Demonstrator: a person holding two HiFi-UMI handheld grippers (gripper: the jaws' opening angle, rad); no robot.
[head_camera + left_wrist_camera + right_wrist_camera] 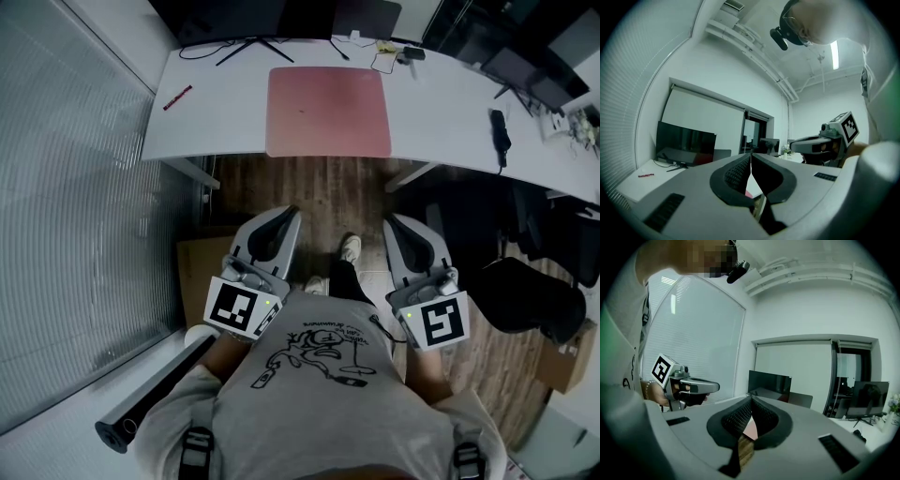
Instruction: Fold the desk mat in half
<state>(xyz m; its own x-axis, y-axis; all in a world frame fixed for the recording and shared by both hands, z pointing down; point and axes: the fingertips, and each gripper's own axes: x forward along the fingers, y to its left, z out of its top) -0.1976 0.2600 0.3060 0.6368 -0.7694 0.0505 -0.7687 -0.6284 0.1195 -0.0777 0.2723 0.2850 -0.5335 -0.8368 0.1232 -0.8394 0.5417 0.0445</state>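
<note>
The long white desk (441, 103) runs across the far side of the room, its tabletop curved at the left corner; dark wood-plank flooring (328, 187) shows in front of it; a black office chair (525, 295) stands on that floor off to the right, below the tabletop's near edge.

The pink rectangular desk mat (328, 111) lies flat and unfolded on the tabletop, in the middle of its width, with the mat's near side along the tabletop's near edge and its far side short of the back edge; nothing rests on it. A dark flat monitor (234, 19) stands at the back edge, just beyond the mat's far left corner.

The person stands back from the desk in a grey printed T-shirt (319, 394), holding both tools low and in front of the body, well apart from the mat. The grey left gripper (289, 216) points level towards the desk; its jaws are pressed together at the tips with nothing between them. The grey right gripper (394, 223) sits beside it, pointing the same way; its jaws also meet at the tips and hold nothing.

A slim black handset-like object (500, 131) lies near the tabletop's right end; a small red pen (177, 97) lies near the left corner.
</note>
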